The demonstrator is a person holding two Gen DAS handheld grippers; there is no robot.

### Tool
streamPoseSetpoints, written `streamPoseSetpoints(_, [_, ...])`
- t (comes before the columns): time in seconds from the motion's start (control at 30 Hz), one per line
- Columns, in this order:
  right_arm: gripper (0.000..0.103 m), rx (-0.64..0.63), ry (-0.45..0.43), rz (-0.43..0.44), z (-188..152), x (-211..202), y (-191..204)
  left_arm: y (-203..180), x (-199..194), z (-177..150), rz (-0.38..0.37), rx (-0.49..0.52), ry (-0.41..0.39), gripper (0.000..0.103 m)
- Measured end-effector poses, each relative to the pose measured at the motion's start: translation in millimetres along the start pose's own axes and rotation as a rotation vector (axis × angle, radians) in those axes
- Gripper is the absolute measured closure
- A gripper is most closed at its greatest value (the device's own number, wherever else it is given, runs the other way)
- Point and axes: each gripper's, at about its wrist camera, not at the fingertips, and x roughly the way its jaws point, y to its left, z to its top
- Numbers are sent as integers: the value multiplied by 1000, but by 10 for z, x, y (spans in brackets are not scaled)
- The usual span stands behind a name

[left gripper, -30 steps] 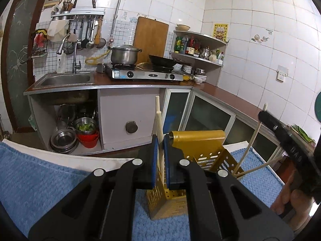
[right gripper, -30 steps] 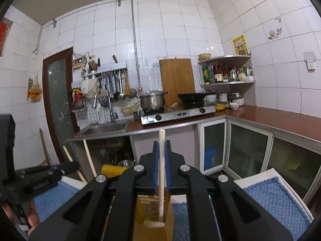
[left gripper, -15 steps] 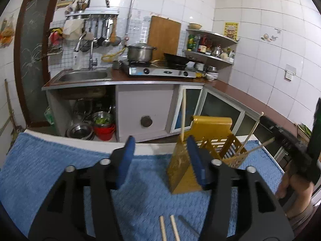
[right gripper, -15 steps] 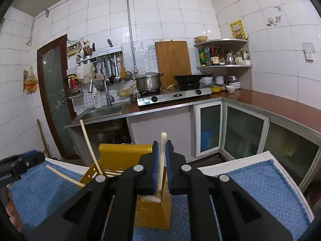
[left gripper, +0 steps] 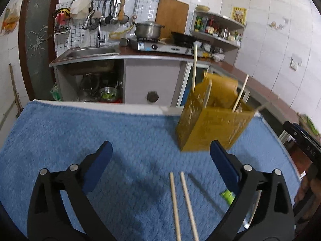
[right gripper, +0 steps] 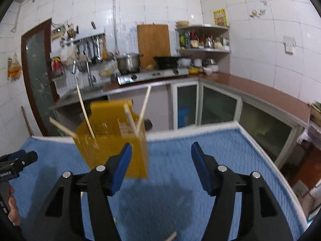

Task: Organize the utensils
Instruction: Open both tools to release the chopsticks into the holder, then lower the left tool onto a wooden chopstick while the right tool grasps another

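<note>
A yellow perforated utensil holder [left gripper: 212, 124] [right gripper: 112, 140] stands on the blue towel [left gripper: 124, 140] [right gripper: 180, 190] with several wooden chopsticks [left gripper: 193, 66] [right gripper: 142, 110] poking out of it. My left gripper [left gripper: 160, 160] is back from the holder, its jaws opening wide with nothing between the pads. Two loose chopsticks [left gripper: 180, 204] lie on the towel between its fingers, beside a thin metal utensil with a green handle [left gripper: 227, 195]. My right gripper [right gripper: 161, 160] is to the right of the holder, jaws opening, empty. A chopstick tip [right gripper: 170, 236] lies near the lower edge.
The towel covers a table whose far edge [left gripper: 100, 104] faces a kitchen counter with a sink [left gripper: 90, 53], a stove and pot [left gripper: 148, 30] and glass-door cabinets [right gripper: 218, 108]. The other gripper and a hand show at the frame edges [left gripper: 305, 140] [right gripper: 14, 162].
Both grippers let go of the chopsticks they held over the holder and opened. Both pulled back and down from the holder, so more towel and the loose chopsticks now show.
</note>
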Motion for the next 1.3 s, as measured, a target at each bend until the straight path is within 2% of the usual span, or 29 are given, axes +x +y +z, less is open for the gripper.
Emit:
streamPoseSetpoints(0.3, [42,28,70,-33,-590,50,-124,-17,160,-355,-4,-18,75,8])
streamPoseSetpoints(0.63, [42,-10,116,-57,-826,175,-69,-82,413,-604,12,26,134,8])
streamPoseSetpoints(0.83, [42,-33,221,-98,-975,305,-39,-119,458,-655,21,48,146,11])
streamPoseSetpoints(1.03, [42,-3,293,-131,-1003,306,-90,-190,473,-697,-1,77,162,23])
streamPoseSetpoints(1.3, [43,26,424,-88,-1115,418,-91,-266,558,-757,-24,100,221,51])
